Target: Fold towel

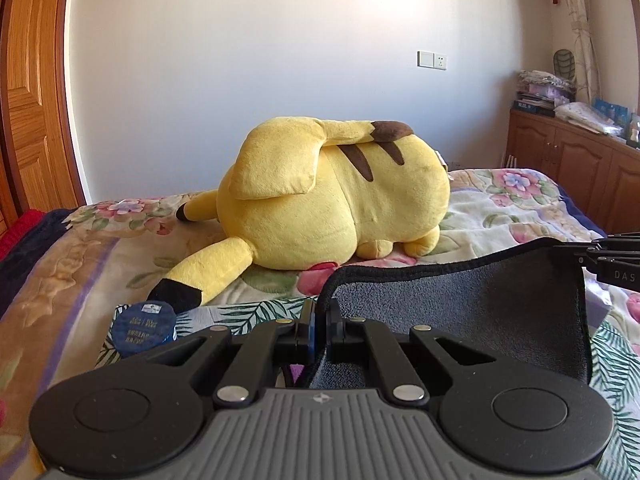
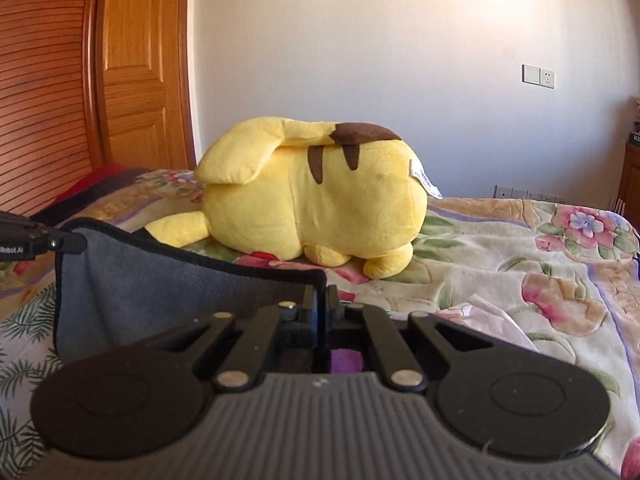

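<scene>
A grey-blue towel (image 1: 460, 312) with black trim hangs stretched between my two grippers above the floral bed. My left gripper (image 1: 320, 320) is shut on the towel's left top corner. My right gripper (image 2: 321, 306) is shut on the right top corner of the towel (image 2: 160, 292). The right gripper's tip shows at the right edge of the left wrist view (image 1: 600, 256), and the left gripper's tip at the left edge of the right wrist view (image 2: 60, 242). The towel's top edge sags a little between them. Its lower part is hidden behind the gripper bodies.
A large yellow plush toy (image 1: 336, 196) lies on the bedspread (image 1: 520, 204) just beyond the towel. A round blue tin (image 1: 144, 328) sits at front left. A white cloth (image 2: 496, 320) lies to the right. A wooden cabinet (image 1: 576, 160) and wooden doors (image 2: 80, 92) flank the bed.
</scene>
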`<state>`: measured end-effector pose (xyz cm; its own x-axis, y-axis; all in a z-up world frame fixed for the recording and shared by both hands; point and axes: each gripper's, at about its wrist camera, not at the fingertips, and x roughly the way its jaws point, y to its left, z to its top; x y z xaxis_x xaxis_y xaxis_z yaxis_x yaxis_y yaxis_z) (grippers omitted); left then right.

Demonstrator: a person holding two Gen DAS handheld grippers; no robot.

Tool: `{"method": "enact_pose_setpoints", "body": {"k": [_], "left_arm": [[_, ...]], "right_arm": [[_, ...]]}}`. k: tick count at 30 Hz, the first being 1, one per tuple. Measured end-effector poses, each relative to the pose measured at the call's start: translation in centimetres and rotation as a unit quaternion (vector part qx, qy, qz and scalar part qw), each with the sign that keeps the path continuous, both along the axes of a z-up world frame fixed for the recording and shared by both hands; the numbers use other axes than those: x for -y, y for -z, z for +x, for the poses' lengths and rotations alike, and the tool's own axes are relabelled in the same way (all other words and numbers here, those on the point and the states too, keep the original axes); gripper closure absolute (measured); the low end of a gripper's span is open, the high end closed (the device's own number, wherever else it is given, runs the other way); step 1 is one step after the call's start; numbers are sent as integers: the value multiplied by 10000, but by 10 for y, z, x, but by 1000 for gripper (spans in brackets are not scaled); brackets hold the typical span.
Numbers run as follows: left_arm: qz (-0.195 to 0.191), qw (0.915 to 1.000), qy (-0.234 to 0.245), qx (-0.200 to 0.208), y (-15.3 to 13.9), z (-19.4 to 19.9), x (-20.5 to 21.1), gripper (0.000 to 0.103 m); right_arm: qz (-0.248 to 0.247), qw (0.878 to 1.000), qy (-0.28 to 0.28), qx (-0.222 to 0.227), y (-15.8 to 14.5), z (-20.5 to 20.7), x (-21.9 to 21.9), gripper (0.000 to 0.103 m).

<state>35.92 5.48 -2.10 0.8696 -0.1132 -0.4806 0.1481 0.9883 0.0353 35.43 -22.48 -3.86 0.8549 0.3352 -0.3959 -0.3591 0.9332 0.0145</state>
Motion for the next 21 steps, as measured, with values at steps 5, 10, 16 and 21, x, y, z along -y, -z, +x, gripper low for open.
{"method": "enact_pose_setpoints", "body": {"k": [5,10,16,21], "left_arm": [[140,9999,-50,21,8,17,2,103],[219,9997,-86,-16,20,32,2,103],[167,9997,-165,-89,36,45,2,103],[220,9994,-194,-200,52,56,4,103]], "right_arm": [[-44,10000,57,-8,8,15,-1,99],[-76,9998,137,-80,21,30,-2,99],[-118,9997,142,-165,38,41,-3,99],[-109,9994,163,-302,55,49,-3,99]]}}
